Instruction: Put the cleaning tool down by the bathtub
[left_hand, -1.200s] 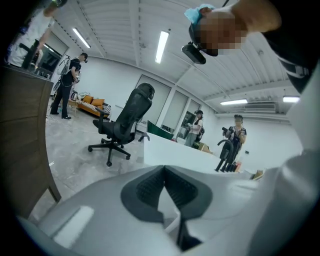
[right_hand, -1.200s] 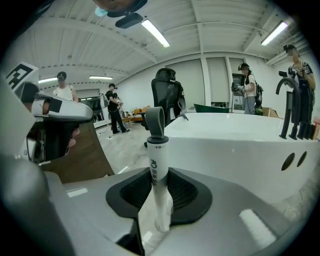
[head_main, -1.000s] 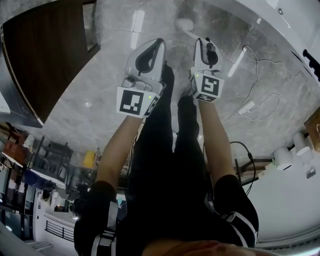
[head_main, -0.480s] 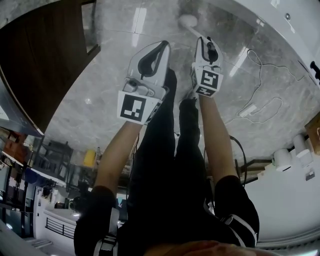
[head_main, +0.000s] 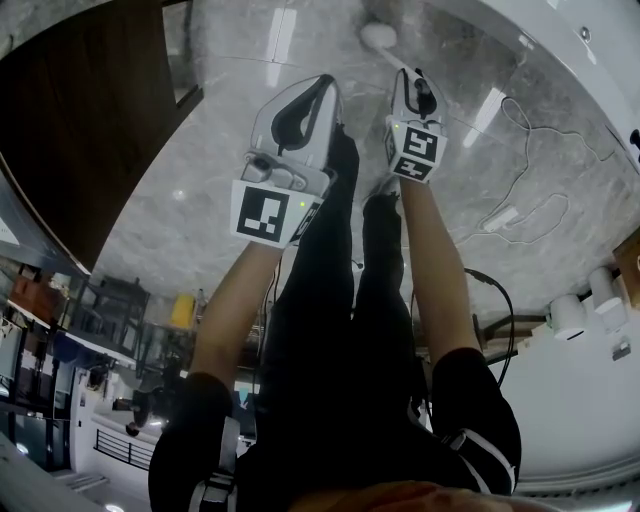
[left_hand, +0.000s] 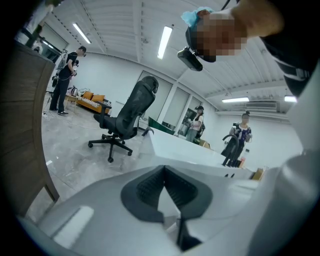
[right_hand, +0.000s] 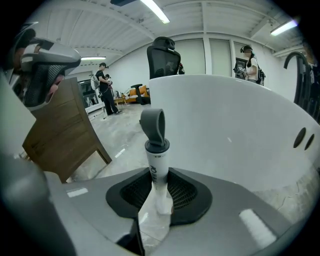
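The cleaning tool (right_hand: 156, 155) has a white handle with a grey hanging loop at its end. My right gripper (right_hand: 159, 187) is shut on that handle, which stands upright between the dark pads. In the head view the tool's round white head (head_main: 377, 37) sticks out past the right gripper (head_main: 415, 75), low over the marble floor. The white bathtub (right_hand: 230, 130) fills the space just behind the tool, and its rim (head_main: 560, 40) runs along the top right. My left gripper (head_main: 322, 84) hovers beside the right one, tips together, with nothing in it (left_hand: 165, 172).
A dark wooden cabinet (head_main: 80, 110) stands to the left. A white cable with a power block (head_main: 500, 215) lies on the floor at the right, near white bottles (head_main: 565, 315). An office chair (left_hand: 125, 117) and several people are farther off. The person's black-clad legs are below the grippers.
Both grippers have moved a little forward over the floor, and the tool's head has come closer to the tub's base. The grip on the handle is unchanged.
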